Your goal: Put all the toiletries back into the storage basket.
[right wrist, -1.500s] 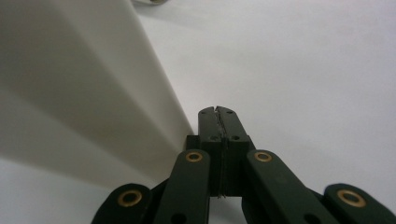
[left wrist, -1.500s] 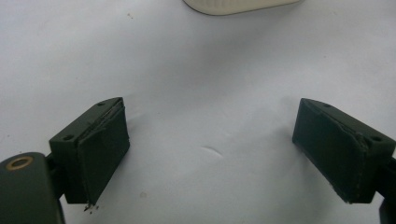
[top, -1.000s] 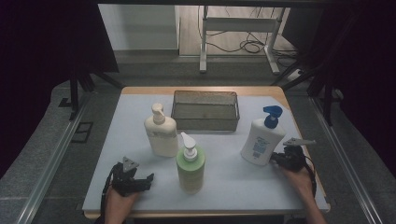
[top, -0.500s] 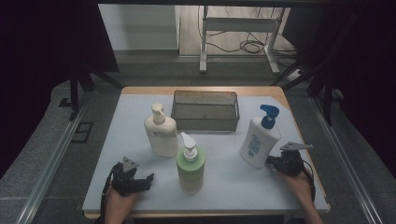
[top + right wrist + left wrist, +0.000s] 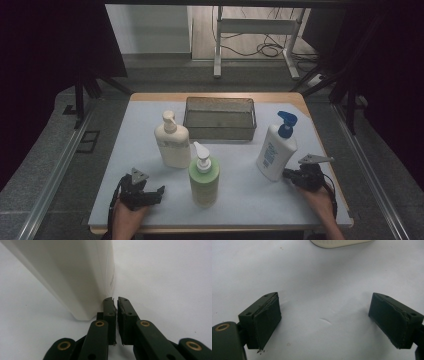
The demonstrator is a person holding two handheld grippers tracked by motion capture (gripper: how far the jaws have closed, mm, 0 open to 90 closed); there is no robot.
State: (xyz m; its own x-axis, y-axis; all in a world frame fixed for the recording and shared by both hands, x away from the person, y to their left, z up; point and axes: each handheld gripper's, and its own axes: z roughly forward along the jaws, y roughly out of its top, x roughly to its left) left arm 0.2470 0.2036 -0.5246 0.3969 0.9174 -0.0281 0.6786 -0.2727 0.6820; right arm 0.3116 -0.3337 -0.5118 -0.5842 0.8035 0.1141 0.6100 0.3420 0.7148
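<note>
A white bottle with a blue pump (image 5: 276, 150) stands at the right of the table, leaning a little left. My right gripper (image 5: 287, 174) lies on the table with its tips at the bottle's base. In the right gripper view the bottle (image 5: 75, 270) rises just left of the right gripper (image 5: 115, 300). Its jaws have just been opening: only a thin slit parts them, with nothing between. My left gripper (image 5: 156, 194) rests at the front left, wide open (image 5: 324, 312) over bare table. A cream pump bottle (image 5: 172, 142) and a green pump bottle (image 5: 204, 180) stand mid-table.
A dark wire basket (image 5: 190, 120) sits at the back centre of the pale table cover. The cream bottle's base (image 5: 339, 242) lies just beyond my left jaws. Dark floor and metal rails flank the table; a stand with cables is behind.
My right gripper has edged a little to the left at the blue-pump bottle's base, and the bottle has shifted slightly left with it. The left gripper has stayed put.
</note>
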